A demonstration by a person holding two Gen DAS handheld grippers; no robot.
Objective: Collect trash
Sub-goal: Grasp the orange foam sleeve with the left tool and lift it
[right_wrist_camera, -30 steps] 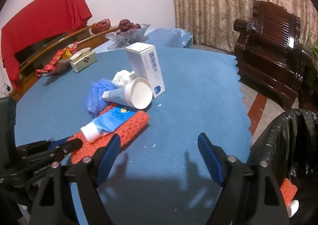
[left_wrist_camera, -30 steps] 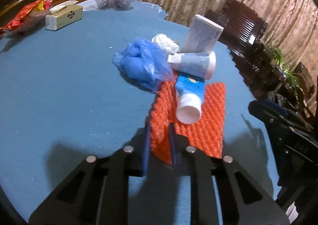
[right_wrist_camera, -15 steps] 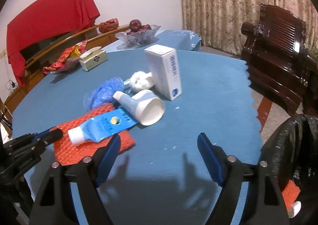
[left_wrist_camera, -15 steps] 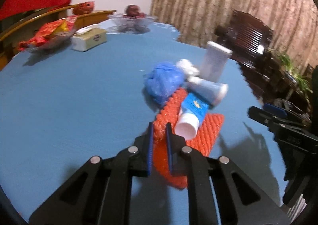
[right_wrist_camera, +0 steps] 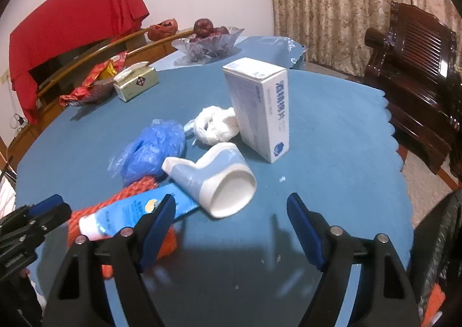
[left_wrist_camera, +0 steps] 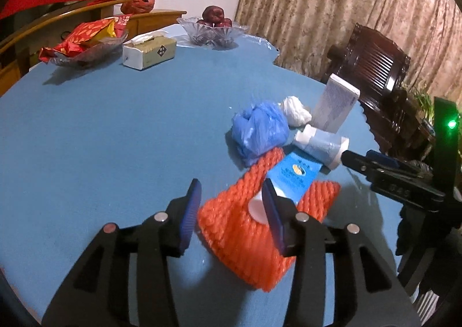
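orange foam net (left_wrist_camera: 245, 228) lies between the left gripper (left_wrist_camera: 231, 211)'s spread jaws; right gripper (right_wrist_camera: 231, 228)'s jaws gape empty.

A lived-in home, likely a dining or sitting room: a round desk (right_wrist_camera: 332, 130) under a blue scalloped cloth, a cut-glass fruit bowl (left_wrist_camera: 212, 32), a tissue box (left_wrist_camera: 150, 52), snack packets in a dish (left_wrist_camera: 86, 44), a carved dark wooden armchair (right_wrist_camera: 418, 78) and heavy patterned curtains (left_wrist_camera: 332, 3) along the wall
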